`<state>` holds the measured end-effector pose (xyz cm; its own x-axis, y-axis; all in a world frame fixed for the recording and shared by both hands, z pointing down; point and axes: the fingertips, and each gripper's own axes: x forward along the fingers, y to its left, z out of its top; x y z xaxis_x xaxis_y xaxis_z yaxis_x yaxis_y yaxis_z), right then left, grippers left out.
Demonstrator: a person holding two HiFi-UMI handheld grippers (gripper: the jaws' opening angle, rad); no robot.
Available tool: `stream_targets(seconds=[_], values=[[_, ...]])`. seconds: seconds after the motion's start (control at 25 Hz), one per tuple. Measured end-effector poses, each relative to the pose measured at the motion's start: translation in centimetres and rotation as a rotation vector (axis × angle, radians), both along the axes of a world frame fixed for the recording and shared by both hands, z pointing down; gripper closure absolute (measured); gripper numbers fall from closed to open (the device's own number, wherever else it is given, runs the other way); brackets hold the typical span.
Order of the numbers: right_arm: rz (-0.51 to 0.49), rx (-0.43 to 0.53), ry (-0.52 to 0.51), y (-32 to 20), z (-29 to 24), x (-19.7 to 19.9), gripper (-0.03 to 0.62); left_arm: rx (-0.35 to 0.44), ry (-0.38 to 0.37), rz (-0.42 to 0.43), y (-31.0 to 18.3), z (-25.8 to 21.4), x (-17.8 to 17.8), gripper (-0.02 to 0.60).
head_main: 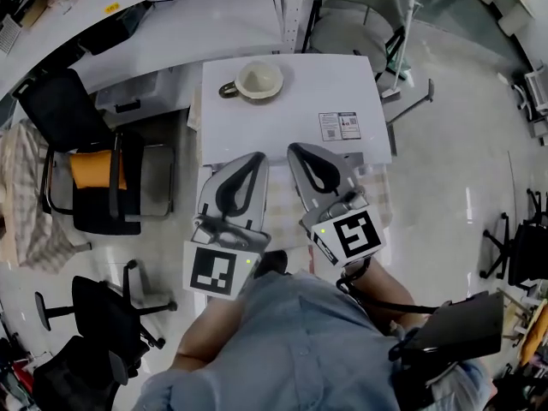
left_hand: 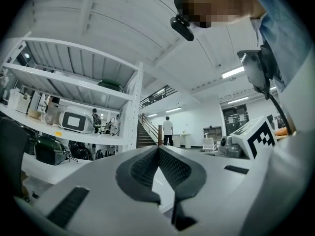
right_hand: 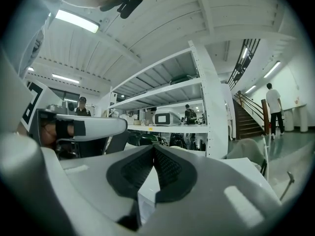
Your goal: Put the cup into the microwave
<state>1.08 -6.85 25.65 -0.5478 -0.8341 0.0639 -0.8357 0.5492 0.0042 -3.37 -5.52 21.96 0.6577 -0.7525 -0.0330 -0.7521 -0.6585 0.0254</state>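
Both tongs are shut tight with nothing between them. The left tongs [head_main: 256, 159] and right tongs [head_main: 296, 150] point level, side by side, over the near edge of the white surface [head_main: 300, 101]. The cup [head_main: 259, 80], pale with a dark handle, stands upright ahead of the left tongs' tips, well apart from both, near the surface's far edge. A printed label [head_main: 339, 126] lies just ahead of the right tongs. A black chair [head_main: 107, 208] stands off to the left of the left tongs.

The cup [head_main: 259, 80] sits on the table [head_main: 291, 118], at the far side. A paper [head_main: 340, 126] lies to its right, nearer. A chair [head_main: 94, 174] stands left of the table.
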Motion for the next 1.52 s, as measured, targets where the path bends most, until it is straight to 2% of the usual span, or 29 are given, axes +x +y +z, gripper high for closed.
stream_targets(seconds=[0.2,0.6,0.88,1.2,1.36,1.52], values=[[0.004,0.000,0.025,-2.7,-0.3,-1.4,0.591,-0.004,0.023,0.006,-2.1,-0.2,-1.4,0.577],[0.007,0.029,0.071,-4.1,-2.4,-1.9,0.589,0.017,0.069,-0.003,-3.2,-1.8,-2.3,0.577],[-0.014,0.037,0.067,-5.0,-2.5,-1.3,0.588,0.013,0.049,-0.042,-4.3,-1.8,-2.1,0.577],[-0.071,-0.020,0.052,-7.4,-0.2,-0.4,0.560,-0.027,0.033,-0.090,-6.8,-0.5,-1.0,0.577],[-0.091,-0.044,0.049,-8.7,1.0,-0.3,0.443,-0.024,0.050,-0.112,-8.0,-0.3,-0.6,0.577],[-0.120,-0.073,0.048,-9.9,2.1,-0.8,0.329,-0.073,0.008,-0.164,-9.4,1.6,-1.5,0.577]])
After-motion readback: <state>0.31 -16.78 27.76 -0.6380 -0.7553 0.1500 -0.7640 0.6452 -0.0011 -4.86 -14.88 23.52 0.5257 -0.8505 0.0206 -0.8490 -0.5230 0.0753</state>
